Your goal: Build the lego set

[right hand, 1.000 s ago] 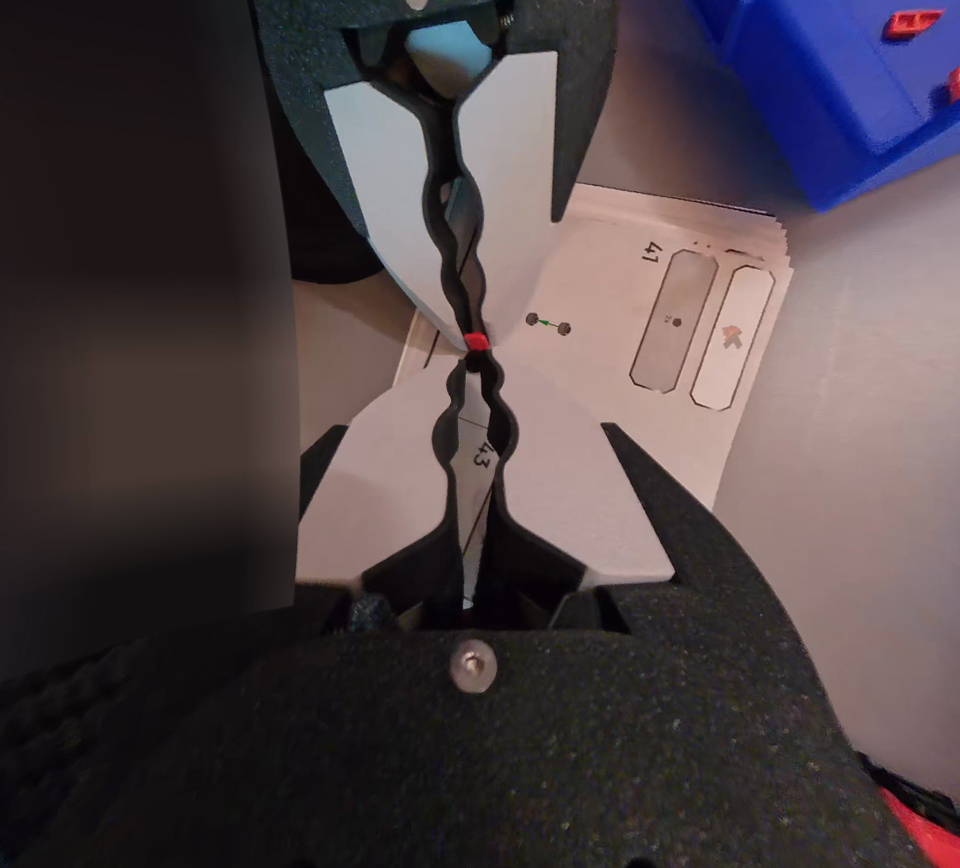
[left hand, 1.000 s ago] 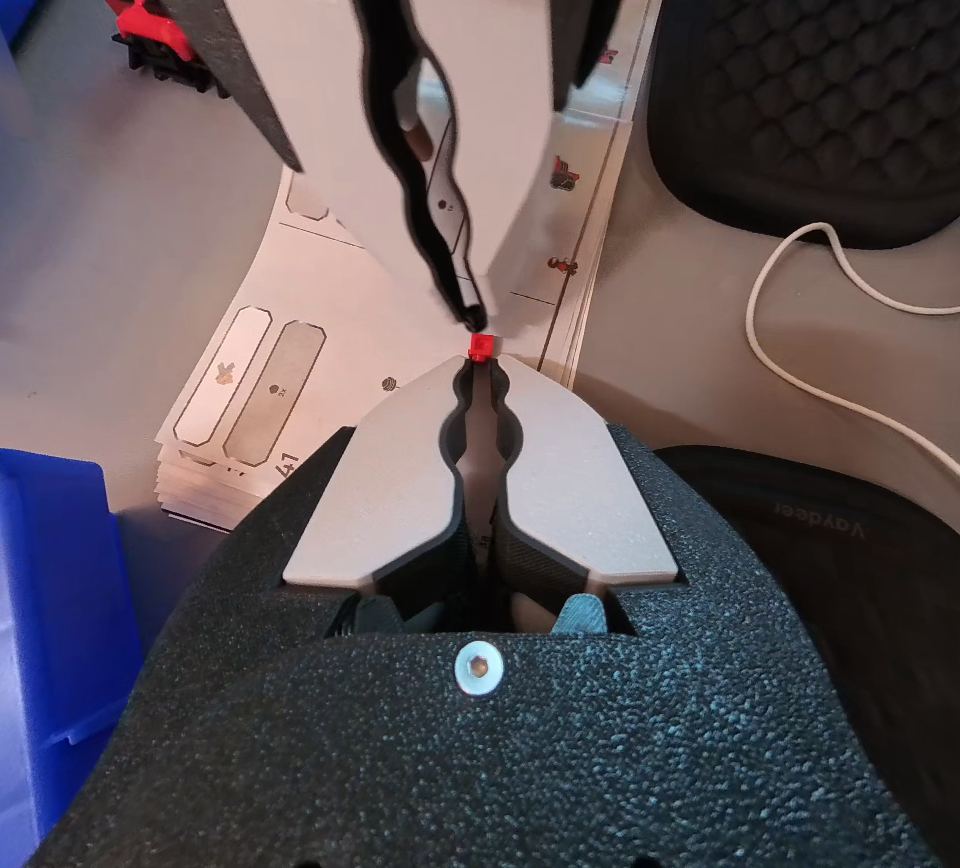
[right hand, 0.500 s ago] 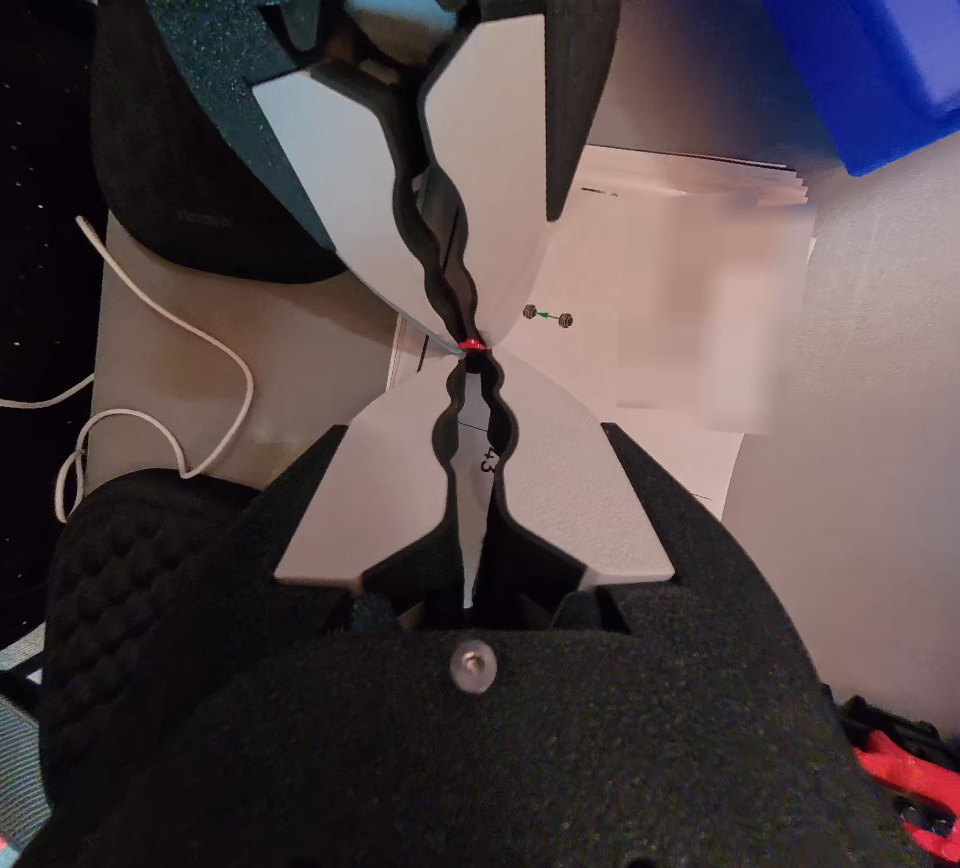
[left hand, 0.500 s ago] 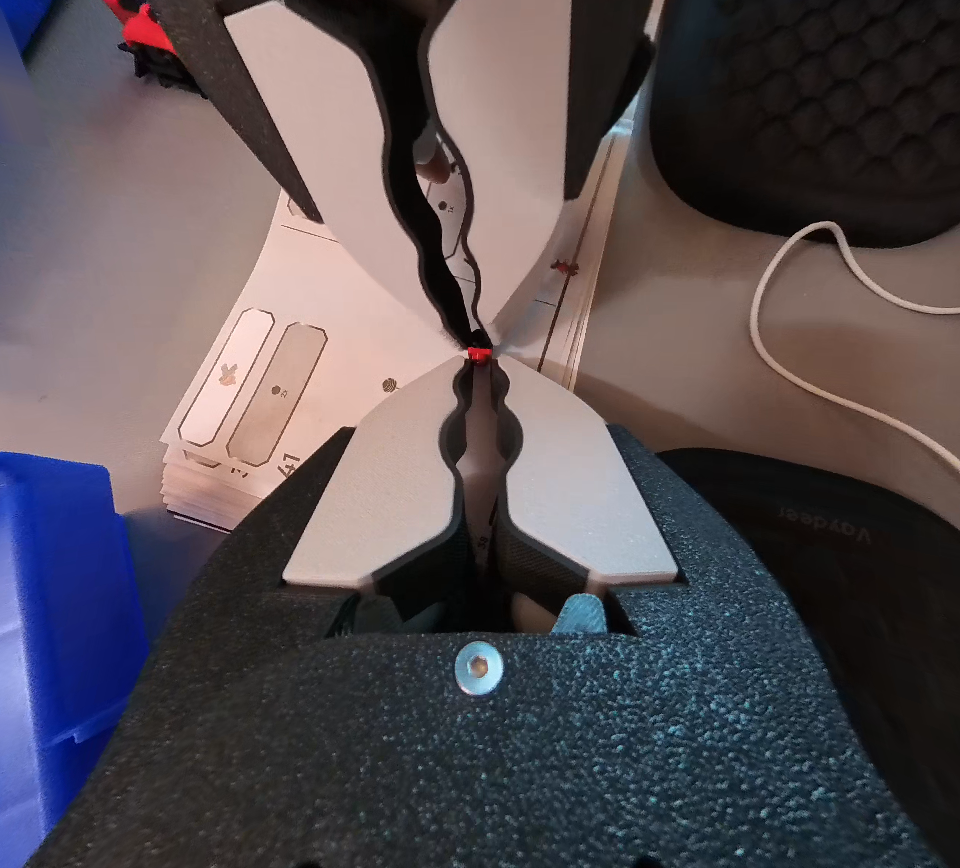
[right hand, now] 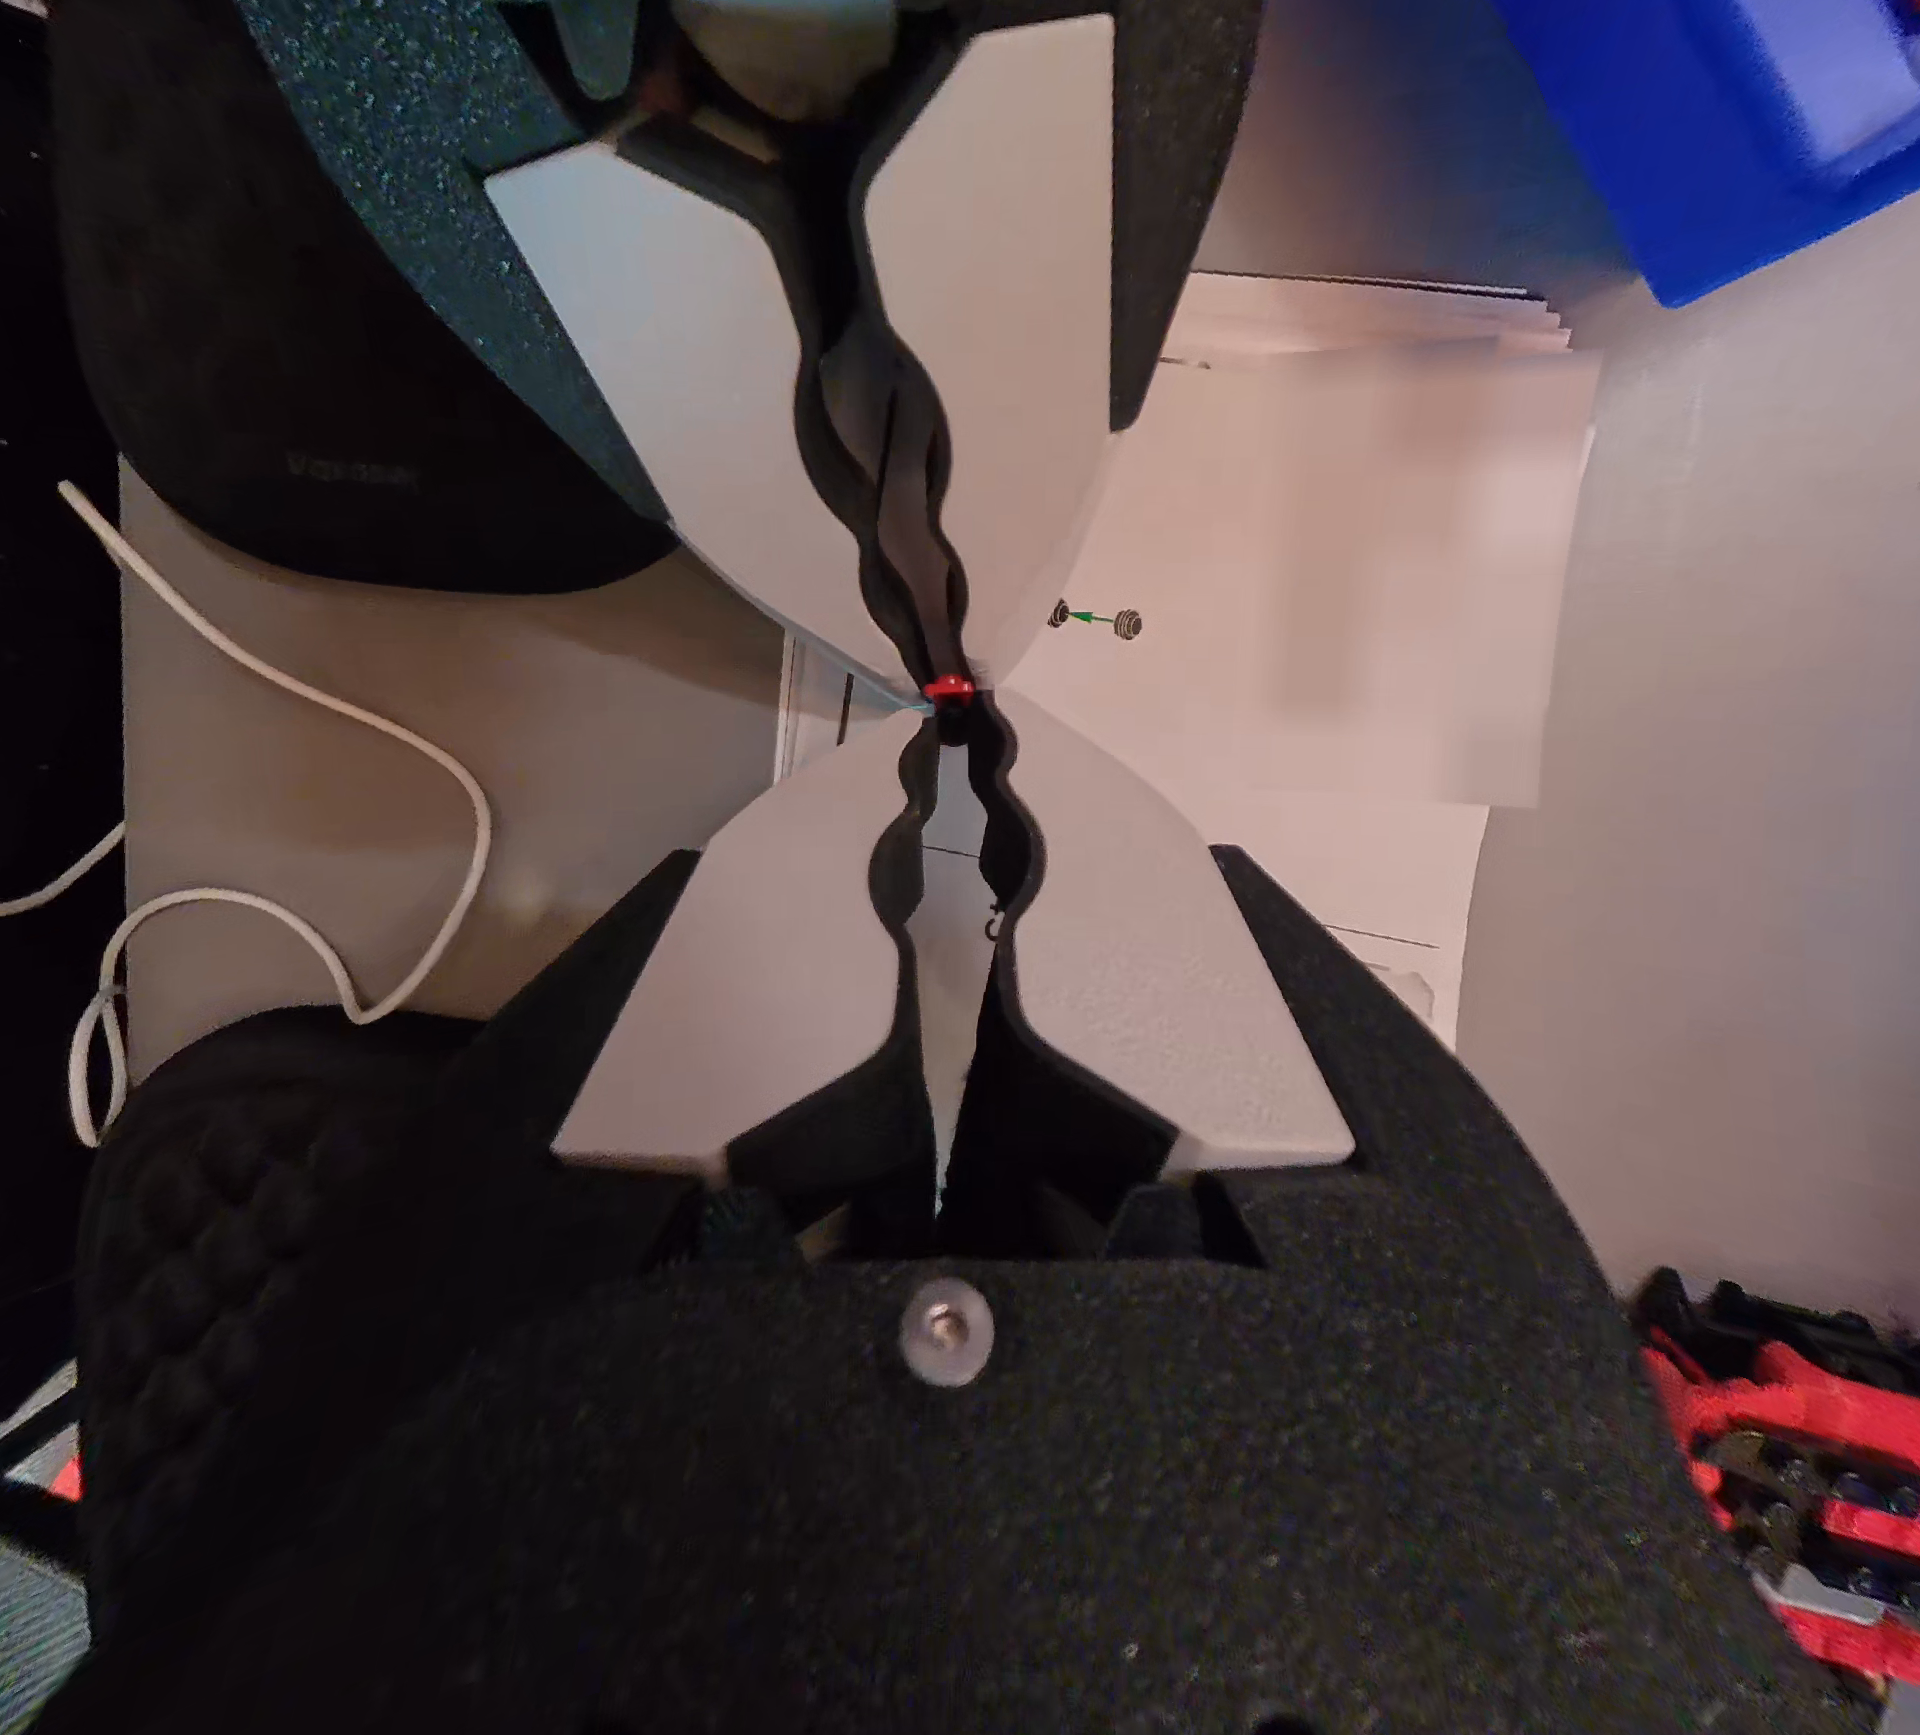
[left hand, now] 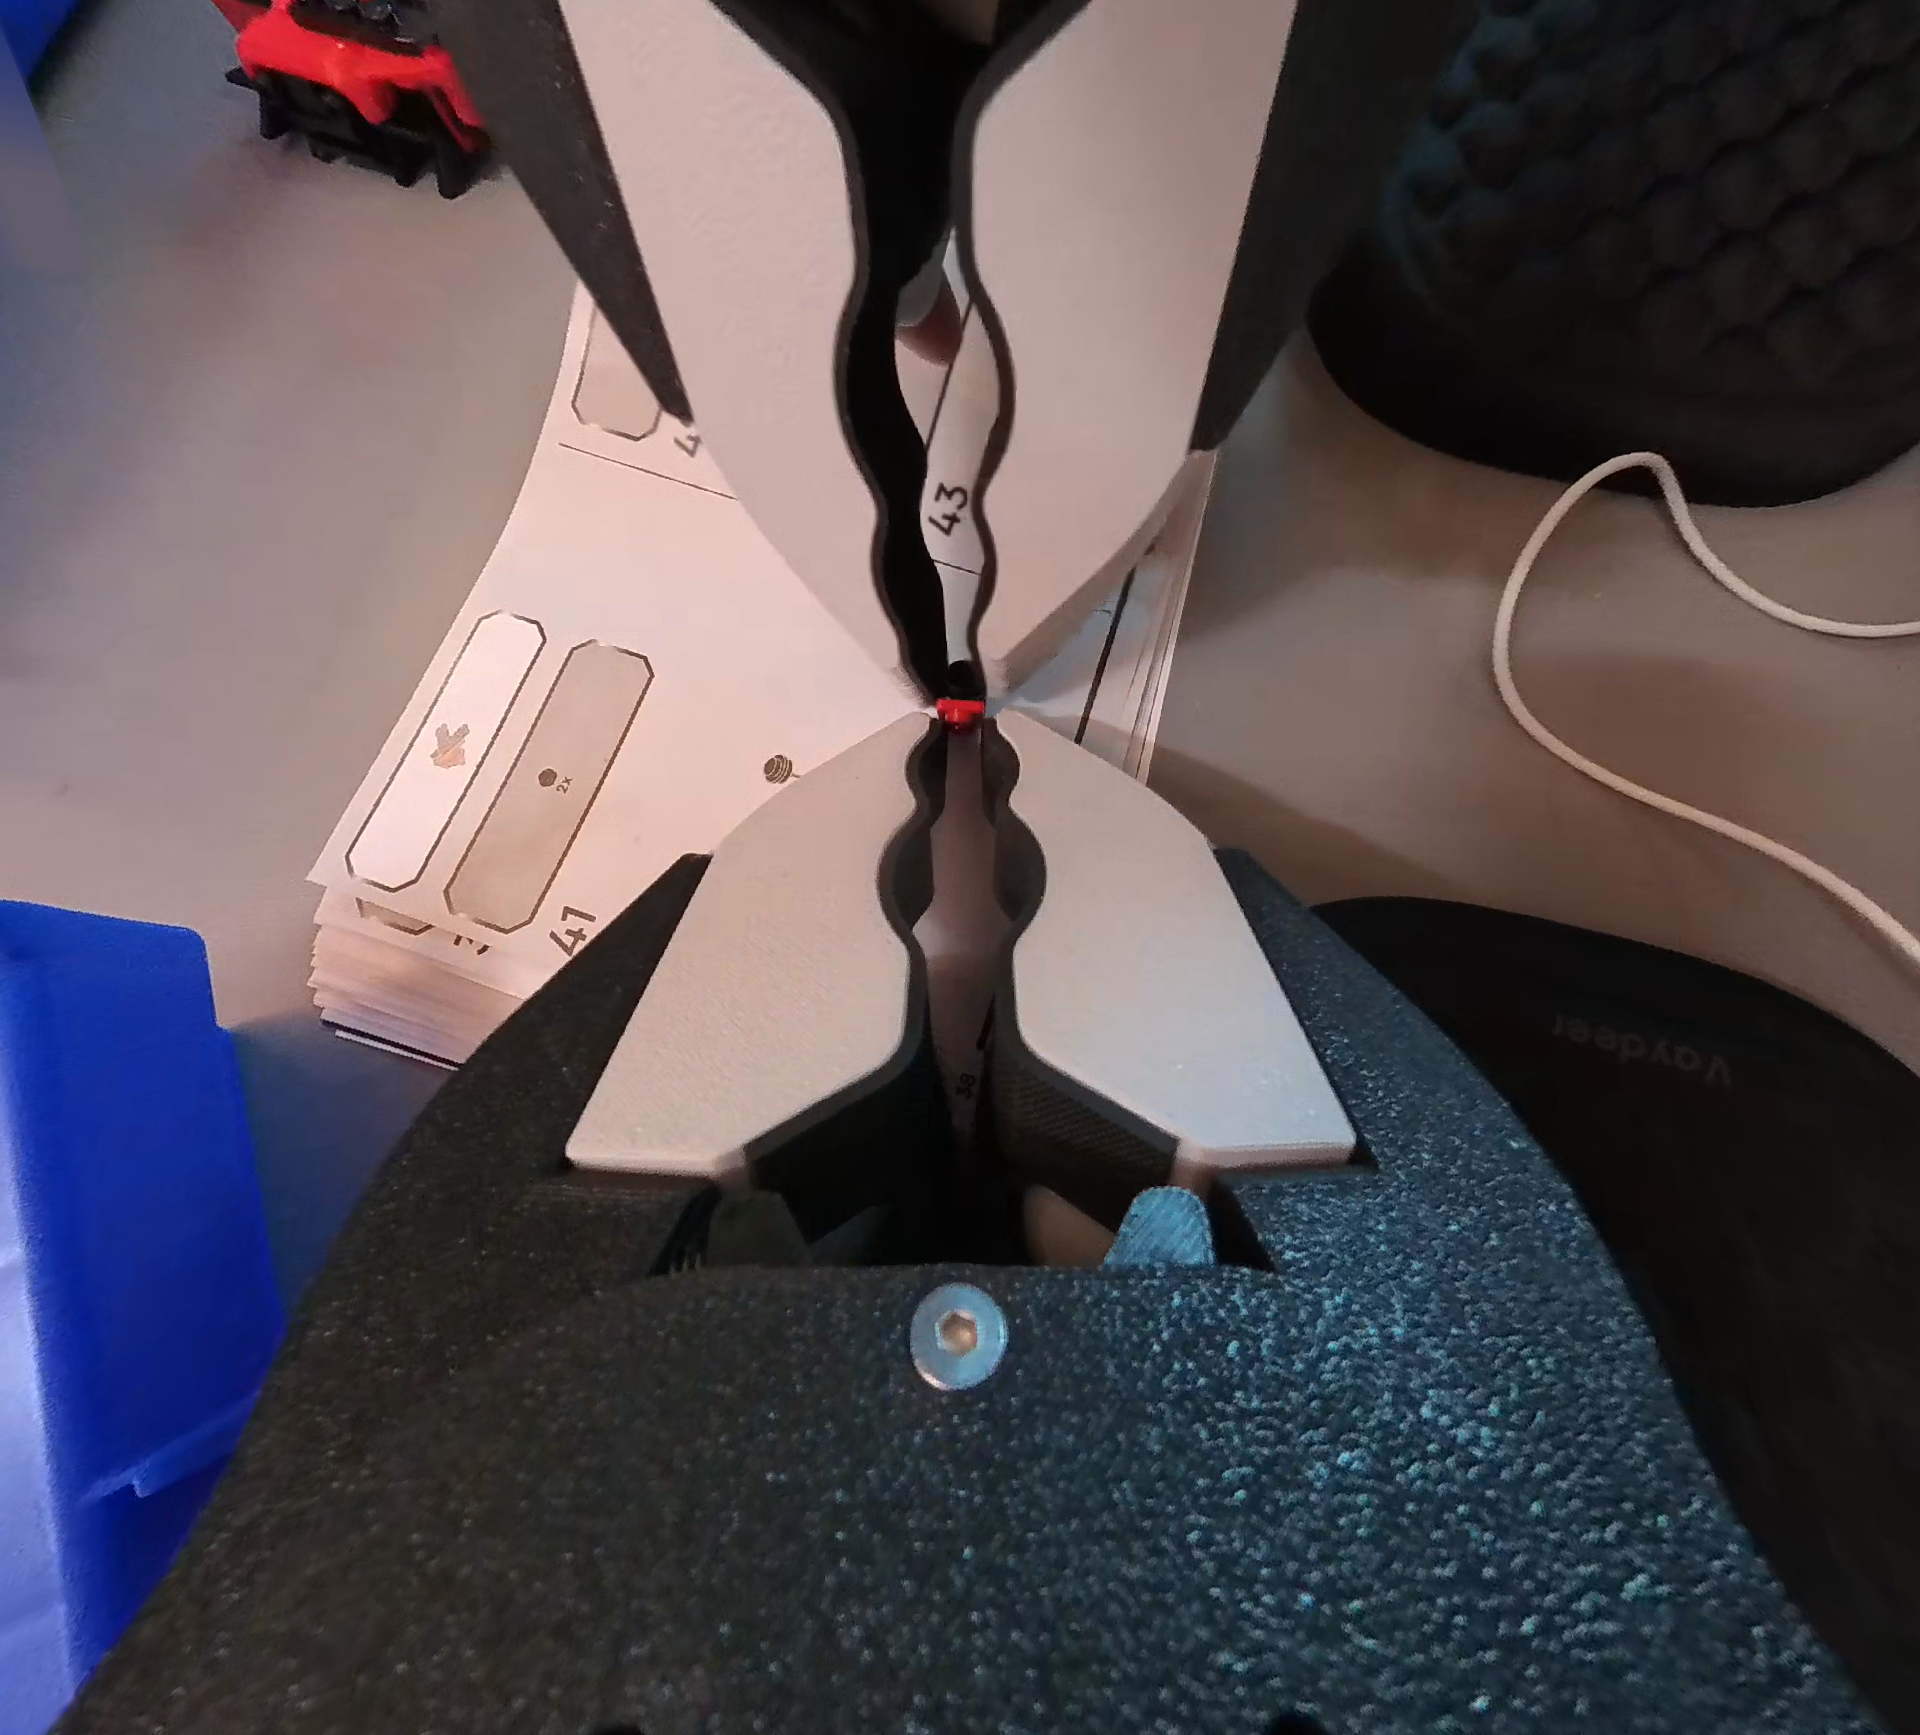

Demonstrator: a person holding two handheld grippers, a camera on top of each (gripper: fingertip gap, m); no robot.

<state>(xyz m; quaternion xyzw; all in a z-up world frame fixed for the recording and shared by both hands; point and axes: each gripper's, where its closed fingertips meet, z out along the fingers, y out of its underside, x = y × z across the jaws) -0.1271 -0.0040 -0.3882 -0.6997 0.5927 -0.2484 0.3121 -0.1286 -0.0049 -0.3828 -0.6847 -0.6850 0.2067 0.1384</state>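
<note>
Since a second ago the right tongs (left hand: 961,683) have swung from a slant to face the left tongs (left hand: 958,729) tip to tip, closing the gap, so the small black piece (left hand: 958,675) now touches the tiny red piece (left hand: 957,709). At far left on the bench (left hand: 187,438) sits the red-and-black lego model (left hand: 343,38), with a blue bin (left hand: 114,1166) at near left. In the middle, above the open instruction booklet (left hand: 665,698), the left tongs pinch the red piece, nearly closed; the right tongs, likewise narrow, grip the black piece. At right a white cable (left hand: 1558,719) crosses the bench beside dark cushions (left hand: 1683,147).
</note>
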